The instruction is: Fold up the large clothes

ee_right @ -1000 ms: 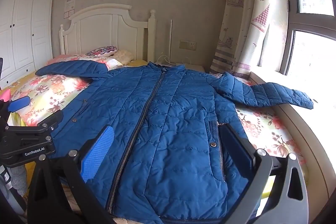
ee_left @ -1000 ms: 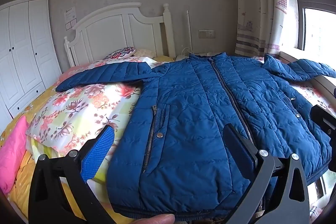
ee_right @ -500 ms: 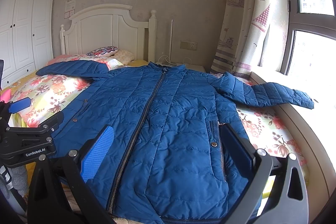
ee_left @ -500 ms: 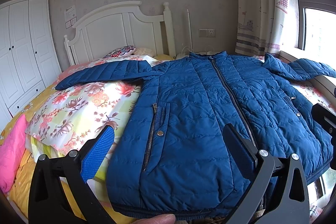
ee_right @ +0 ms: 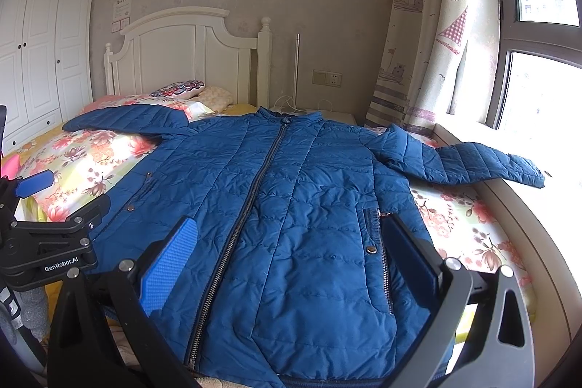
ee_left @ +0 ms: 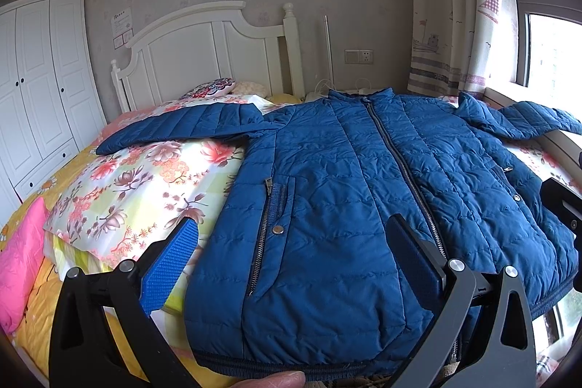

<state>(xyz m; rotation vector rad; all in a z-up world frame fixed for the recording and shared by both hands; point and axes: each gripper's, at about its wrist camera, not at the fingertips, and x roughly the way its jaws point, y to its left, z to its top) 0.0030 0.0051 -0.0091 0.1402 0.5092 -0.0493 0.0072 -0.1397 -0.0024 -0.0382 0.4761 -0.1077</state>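
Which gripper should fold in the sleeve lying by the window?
Probably the right gripper: it hovers open nearer the jacket's window-side sleeve. The left gripper, also open, sits nearer the other sleeve.

- A home bedroom.
- A bed with floral bedding and a white headboard.
- A white wardrobe by the wall.
- A patterned curtain beside the window.
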